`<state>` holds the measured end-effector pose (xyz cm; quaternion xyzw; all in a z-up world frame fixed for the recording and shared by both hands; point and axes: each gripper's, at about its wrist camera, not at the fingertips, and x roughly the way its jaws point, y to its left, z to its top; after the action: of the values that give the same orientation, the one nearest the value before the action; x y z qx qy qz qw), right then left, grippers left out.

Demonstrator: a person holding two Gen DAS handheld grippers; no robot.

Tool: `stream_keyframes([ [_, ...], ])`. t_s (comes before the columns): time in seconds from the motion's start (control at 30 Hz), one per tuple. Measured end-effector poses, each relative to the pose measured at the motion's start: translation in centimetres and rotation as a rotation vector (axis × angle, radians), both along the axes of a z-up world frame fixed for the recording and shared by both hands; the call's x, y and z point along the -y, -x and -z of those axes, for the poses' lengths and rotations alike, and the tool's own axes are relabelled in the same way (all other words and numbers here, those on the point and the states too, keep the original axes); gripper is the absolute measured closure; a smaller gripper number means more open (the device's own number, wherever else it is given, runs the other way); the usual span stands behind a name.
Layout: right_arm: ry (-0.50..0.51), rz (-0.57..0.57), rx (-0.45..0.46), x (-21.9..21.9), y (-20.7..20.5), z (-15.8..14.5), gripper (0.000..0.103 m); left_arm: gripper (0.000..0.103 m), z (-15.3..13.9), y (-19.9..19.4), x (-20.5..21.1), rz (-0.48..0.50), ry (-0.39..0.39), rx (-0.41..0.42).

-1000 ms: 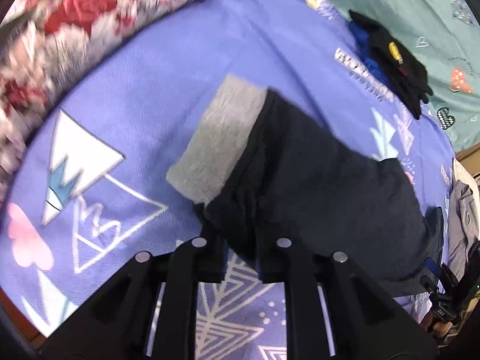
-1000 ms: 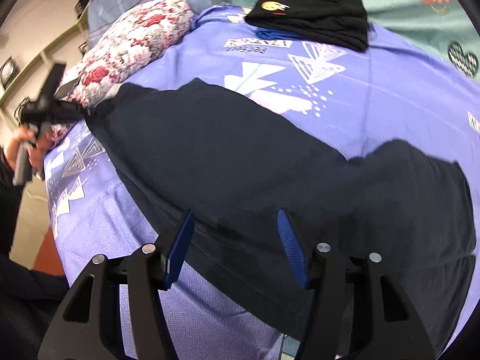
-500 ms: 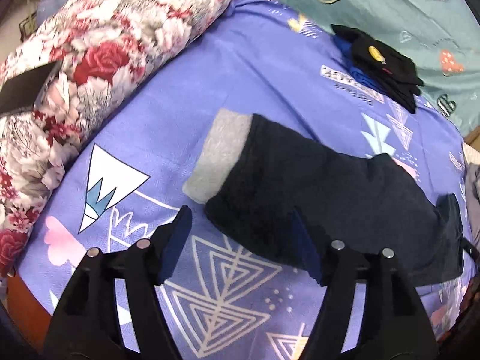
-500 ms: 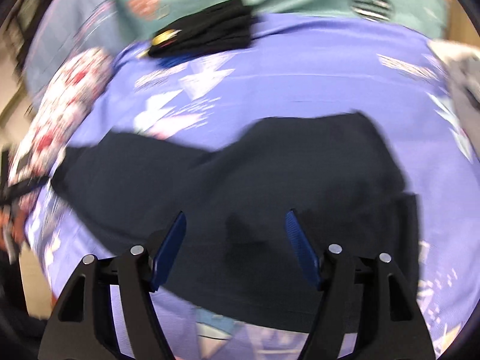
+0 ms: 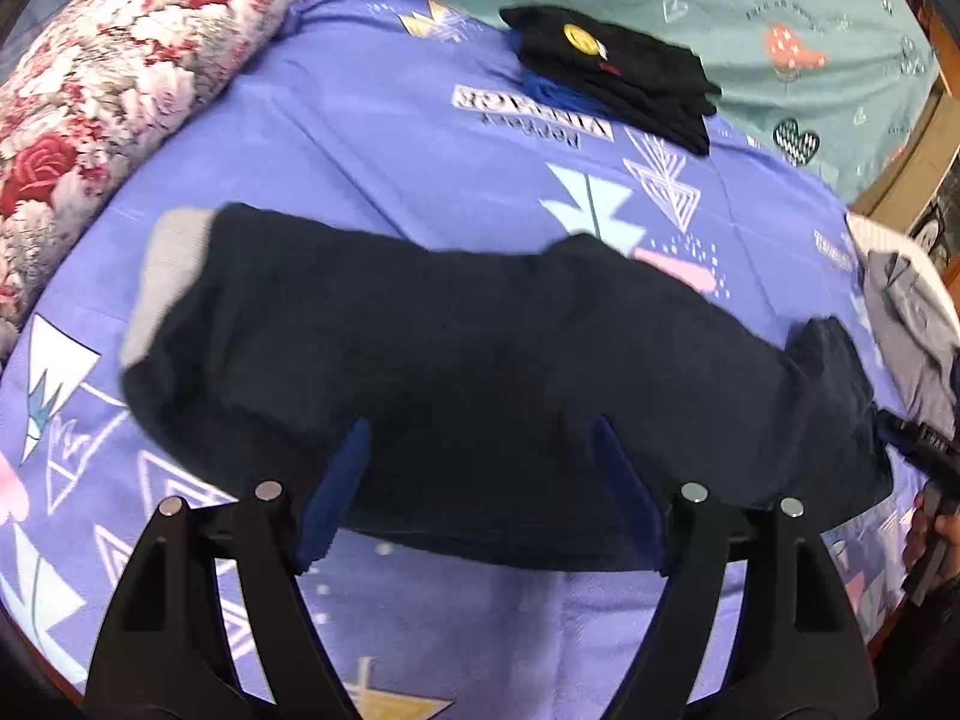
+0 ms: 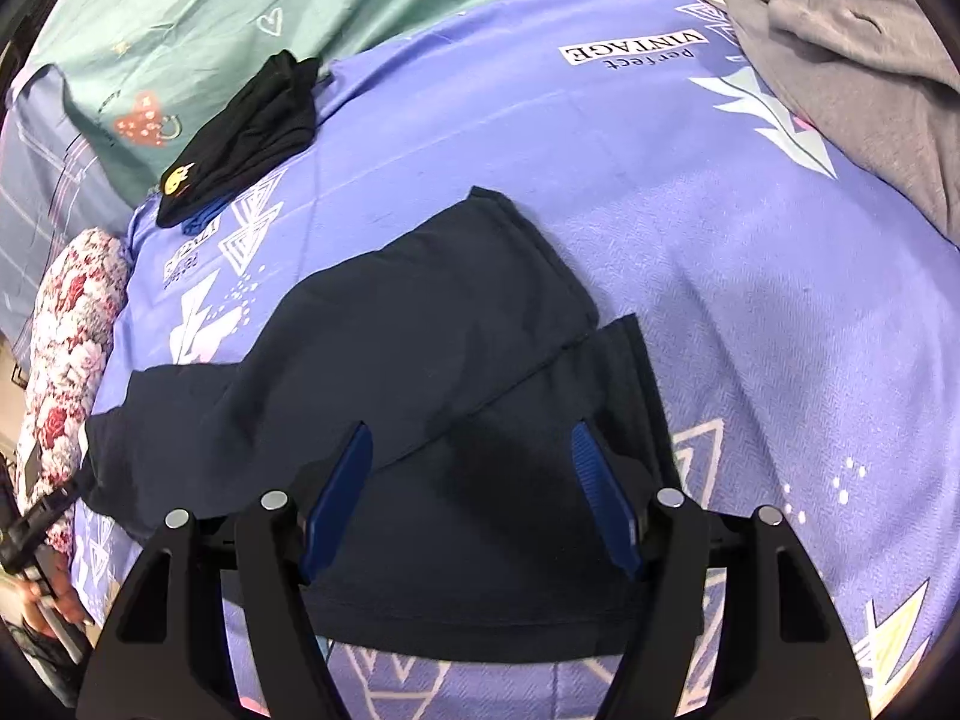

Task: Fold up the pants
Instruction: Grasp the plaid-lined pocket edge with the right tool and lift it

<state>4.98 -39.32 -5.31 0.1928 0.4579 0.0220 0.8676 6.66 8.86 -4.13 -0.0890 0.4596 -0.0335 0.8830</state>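
Note:
Dark navy pants (image 5: 456, 360) lie flat across the purple patterned bedsheet (image 5: 372, 138), with a grey waistband (image 5: 165, 276) at the left end. My left gripper (image 5: 480, 498) is open and empty, hovering over the pants' near edge. In the right wrist view the pants (image 6: 432, 348) show two leg ends, one overlapping the other. My right gripper (image 6: 471, 498) is open and empty above the leg end.
A floral pillow (image 5: 90, 96) lies at the left. A folded stack of black clothes (image 5: 618, 72) sits at the far side, also in the right wrist view (image 6: 252, 132). Grey clothes (image 6: 852, 72) are heaped at the right. A teal sheet (image 5: 720, 6) lies beyond.
My left gripper let go of the waistband end, opened, and pulled back over the pants' middle. My right gripper swung toward the leg ends. The pants now lie flat.

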Motion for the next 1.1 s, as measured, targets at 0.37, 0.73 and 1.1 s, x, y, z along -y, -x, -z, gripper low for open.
stream_keyframes([
  [0.37, -0.032, 0.007, -0.031, 0.7, -3.3, 0.5, 0.033, 0.023, 3.4, -0.9, 0.5, 0.007, 0.031, -0.083],
  [0.73, -0.078, 0.088, -0.092, 1.7, -7.0, 1.1, 0.06, 0.017, 3.4, -1.2, 0.1, 0.011, 0.081, -0.097],
  [1.1, -0.101, 0.123, 0.112, 1.1, -4.0, -5.9, 0.097, 0.015, 3.2, -1.9, -1.2, -0.039, 0.186, -0.115],
])
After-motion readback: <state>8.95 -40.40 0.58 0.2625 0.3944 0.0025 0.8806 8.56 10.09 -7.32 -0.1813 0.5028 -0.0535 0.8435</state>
